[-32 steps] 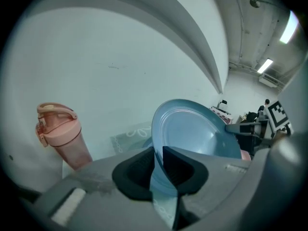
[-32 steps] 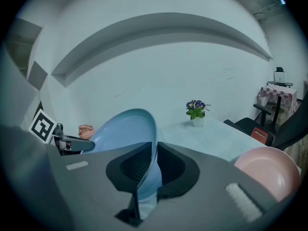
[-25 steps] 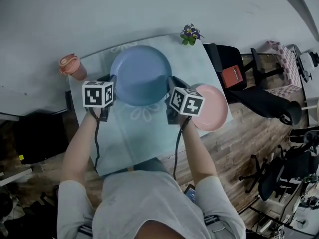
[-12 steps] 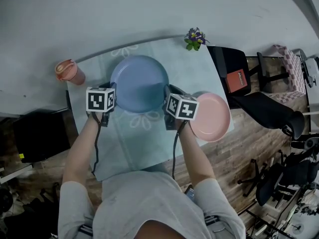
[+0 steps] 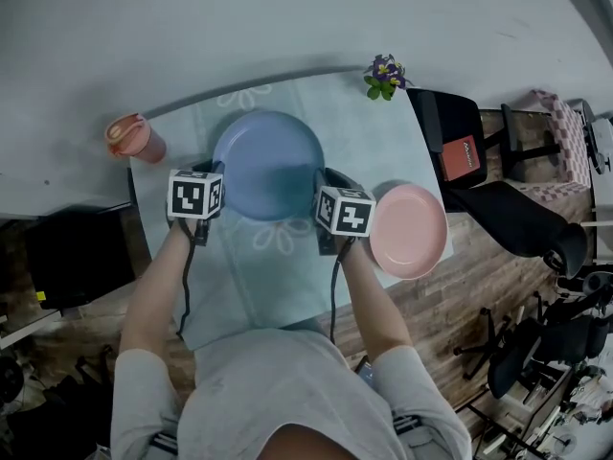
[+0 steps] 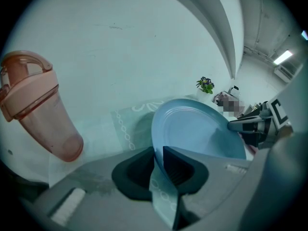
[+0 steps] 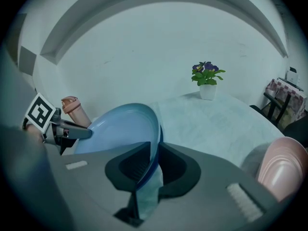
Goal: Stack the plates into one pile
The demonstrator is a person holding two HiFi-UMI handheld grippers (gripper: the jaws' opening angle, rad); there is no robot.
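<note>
A person seated at a small table (image 5: pixel 287 276) draped in a pale blue-green cloth held a blue plate (image 5: pixel 268 164) by opposite sides of its rim with two handheld grippers, as seen from above. The left gripper (image 6: pixel 159 154) pinched the plate's near-left rim, the edge caught between its dark ribbed pads. The right gripper (image 7: pixel 153 150) stood at the plate's right rim; its jaws had just been easing apart, and the rim stood between them with a sliver of cloth showing beside it, so the pads no longer appeared to press on it. The blue plate sat low at the middle of the table's far half, level in the head view; whether its base rested on the cloth could not be made out. A pink plate (image 5: pixel 409 230) lay flat at the table's right edge, just beside the right gripper and apart from the blue one. A pink lidded cup (image 5: pixel 134 138) stood on the pale surface off the table's far-left corner, and a small pot of purple flowers (image 5: pixel 385 75) stood at the far-right corner. A black office chair (image 5: pixel 498 199) stood on the wood floor to the right.
</note>
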